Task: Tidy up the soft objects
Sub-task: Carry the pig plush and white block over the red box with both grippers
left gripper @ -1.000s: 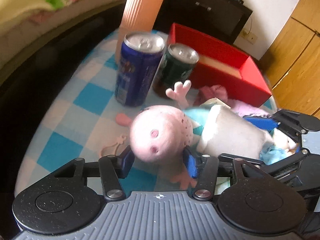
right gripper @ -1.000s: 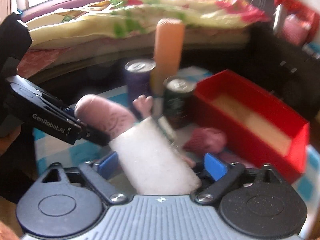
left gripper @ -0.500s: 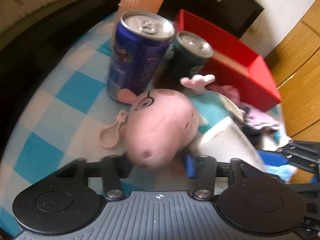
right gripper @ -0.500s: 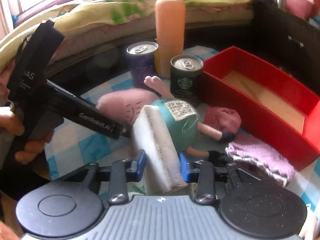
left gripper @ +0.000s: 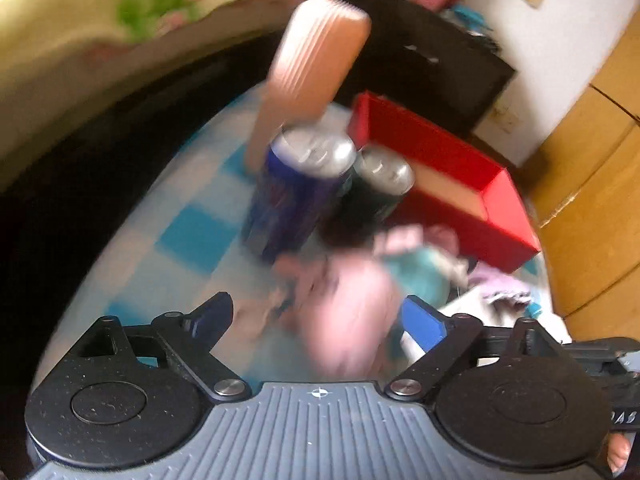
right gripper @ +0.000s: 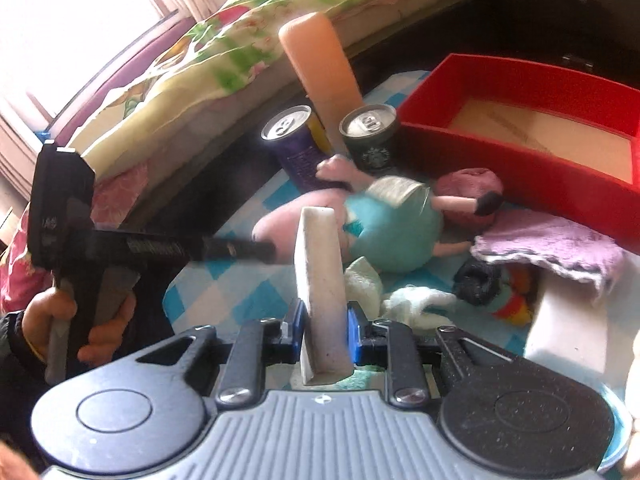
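A pink pig plush (left gripper: 352, 312) in a teal dress (right gripper: 392, 232) lies on the checked cloth in front of the cans. My left gripper (left gripper: 316, 320) is open, its blue pads (left gripper: 424, 324) on either side of the blurred pig head and apart from it. My right gripper (right gripper: 322, 332) is shut on a white sponge block (right gripper: 320, 276), held upright on edge above the cloth. A purple cloth (right gripper: 556, 248), a maroon soft ball (right gripper: 468, 184) and small soft toys (right gripper: 416, 300) lie beside the plush. The red box (right gripper: 520, 80) stands behind them.
A blue can (left gripper: 300, 196), a dark green can (left gripper: 376, 192) and a tall peach ribbed bottle (left gripper: 312, 76) stand behind the plush. A bed with a floral quilt (right gripper: 224, 52) is on the left. A white block (right gripper: 572, 320) sits at the right. Wooden cabinets (left gripper: 592, 160) are far right.
My left gripper has opened and pulled back, letting go of the pig's head. My right gripper has closed tighter on the sponge and lifted it away from the plush.
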`<state>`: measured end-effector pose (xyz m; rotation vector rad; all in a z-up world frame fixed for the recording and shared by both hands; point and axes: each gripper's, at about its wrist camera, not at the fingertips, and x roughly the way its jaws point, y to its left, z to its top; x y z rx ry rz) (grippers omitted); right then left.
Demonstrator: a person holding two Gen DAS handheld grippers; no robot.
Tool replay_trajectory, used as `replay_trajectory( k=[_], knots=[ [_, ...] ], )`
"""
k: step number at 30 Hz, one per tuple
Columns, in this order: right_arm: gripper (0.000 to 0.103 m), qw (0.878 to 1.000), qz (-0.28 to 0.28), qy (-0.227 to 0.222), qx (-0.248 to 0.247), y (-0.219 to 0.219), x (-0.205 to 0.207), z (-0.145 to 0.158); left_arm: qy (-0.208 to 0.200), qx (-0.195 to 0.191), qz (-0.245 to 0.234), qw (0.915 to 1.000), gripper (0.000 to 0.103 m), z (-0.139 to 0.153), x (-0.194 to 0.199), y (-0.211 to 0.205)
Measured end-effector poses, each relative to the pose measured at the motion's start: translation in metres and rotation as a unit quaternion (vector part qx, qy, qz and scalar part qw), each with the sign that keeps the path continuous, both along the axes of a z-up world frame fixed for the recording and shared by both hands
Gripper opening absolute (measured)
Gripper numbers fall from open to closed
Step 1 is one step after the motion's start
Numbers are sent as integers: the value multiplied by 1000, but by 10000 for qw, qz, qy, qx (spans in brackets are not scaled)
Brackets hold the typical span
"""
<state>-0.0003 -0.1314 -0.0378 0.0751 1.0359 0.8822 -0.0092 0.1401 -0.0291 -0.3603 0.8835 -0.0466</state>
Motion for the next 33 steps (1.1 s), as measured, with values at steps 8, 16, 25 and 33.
replay_trajectory(
  k=[8, 16, 25, 33],
  knots=[
    [1, 9990, -328, 316, -25, -17, 15, -11, 840, 1394, -1648, 9728, 92, -40, 72, -71],
    [0, 9960, -597, 578, 324, -38, 22, -9, 837, 517, -1026, 9898, 66, -35, 57, -50],
    [0, 9857, -1003, 458, 1276, -64, 26, 29, -8, -444, -512, 9977, 66, 18, 34, -34],
    [0, 9749, -1479, 43, 1665, -79, 36, 60, -464, -806, -438, 9947, 67, 42, 61, -51]
  ],
)
